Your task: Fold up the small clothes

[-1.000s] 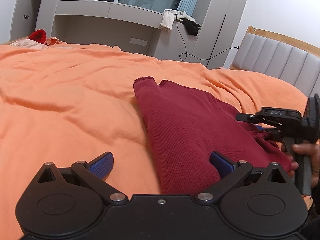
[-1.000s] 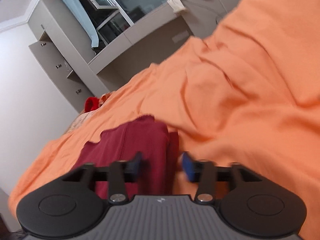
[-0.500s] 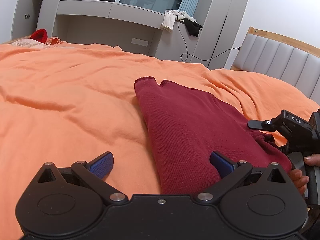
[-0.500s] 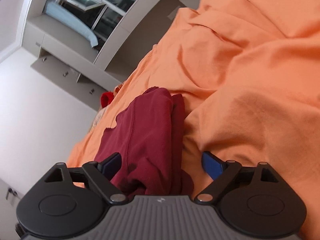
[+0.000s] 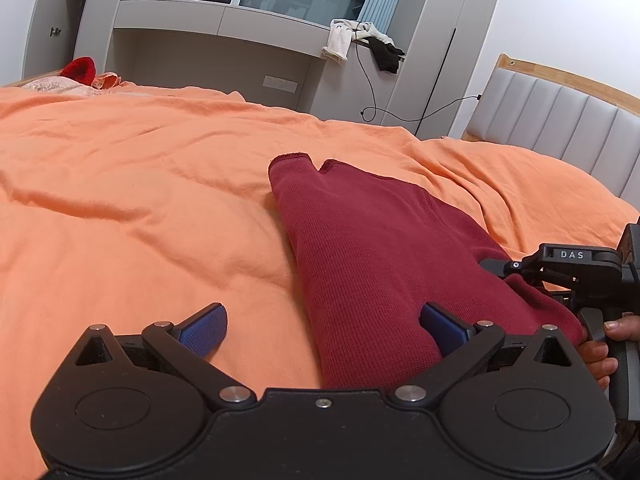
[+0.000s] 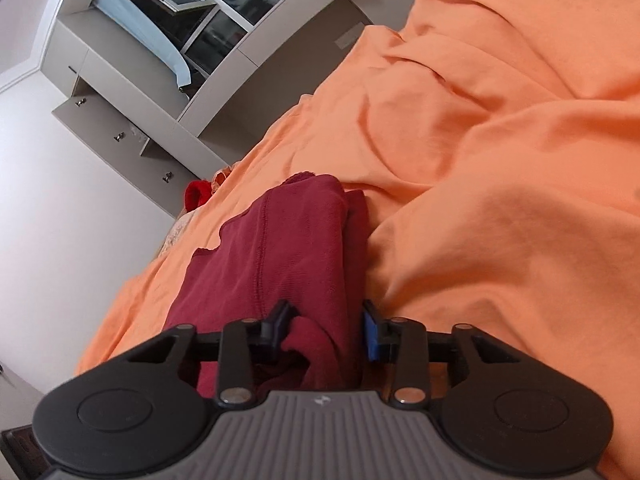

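The near end of the dark red knitted garment (image 6: 280, 248) is being pinched by the closing right gripper (image 6: 326, 330) for folding; the left gripper (image 5: 322, 326) is held wide.

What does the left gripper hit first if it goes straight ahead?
Probably the garment edge on the bedspread: the left gripper stands open, straddling that edge and pointing slightly down. Depth is unclear.

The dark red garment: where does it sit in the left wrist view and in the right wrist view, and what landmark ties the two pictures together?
Left wrist view: the dark red garment runs from centre to lower right on the orange bedcover.
Right wrist view: lower centre, its near end between the closing right gripper jaws.
Shared landmark: the bright red item at the bed's far edge.
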Tool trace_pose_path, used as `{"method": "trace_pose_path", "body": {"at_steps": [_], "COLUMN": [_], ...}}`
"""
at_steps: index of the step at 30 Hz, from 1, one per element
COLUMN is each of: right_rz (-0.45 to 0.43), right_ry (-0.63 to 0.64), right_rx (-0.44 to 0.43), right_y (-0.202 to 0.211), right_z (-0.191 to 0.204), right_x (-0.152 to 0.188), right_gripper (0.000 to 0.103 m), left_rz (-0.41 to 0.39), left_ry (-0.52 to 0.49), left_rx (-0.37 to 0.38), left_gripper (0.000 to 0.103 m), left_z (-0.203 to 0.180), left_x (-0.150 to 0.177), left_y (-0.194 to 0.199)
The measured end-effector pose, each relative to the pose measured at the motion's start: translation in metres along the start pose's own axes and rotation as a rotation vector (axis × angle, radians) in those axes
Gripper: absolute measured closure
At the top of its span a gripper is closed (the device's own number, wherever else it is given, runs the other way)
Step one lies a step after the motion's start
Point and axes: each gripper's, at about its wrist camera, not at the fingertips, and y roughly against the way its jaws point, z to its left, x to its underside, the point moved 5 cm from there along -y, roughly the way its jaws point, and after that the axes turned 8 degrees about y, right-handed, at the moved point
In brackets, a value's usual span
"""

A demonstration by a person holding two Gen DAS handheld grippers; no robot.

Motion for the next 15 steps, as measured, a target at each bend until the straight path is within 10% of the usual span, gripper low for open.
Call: {"method": "trace_pose_path", "body": {"at_steps": [11,15], "right_rz": [-0.062,-0.049], "right_ry": [0.489,0.445], "right_rx": [0.207,0.189], "right_y": [0.001,0.003], "right_z": [0.058,0.055], "right_x": [0.008,0.005], "right_gripper": [0.074,0.071], "left_rz": [0.02,0.074], "left_ry": [0.088,0.121], "left_rx": [0.091,0.173], "left_gripper": [0.001,0.001], "left_z": [0.007,0.009], "left_x": [-0.022,-0.041], "left_y": [0.005,-0.008]}}
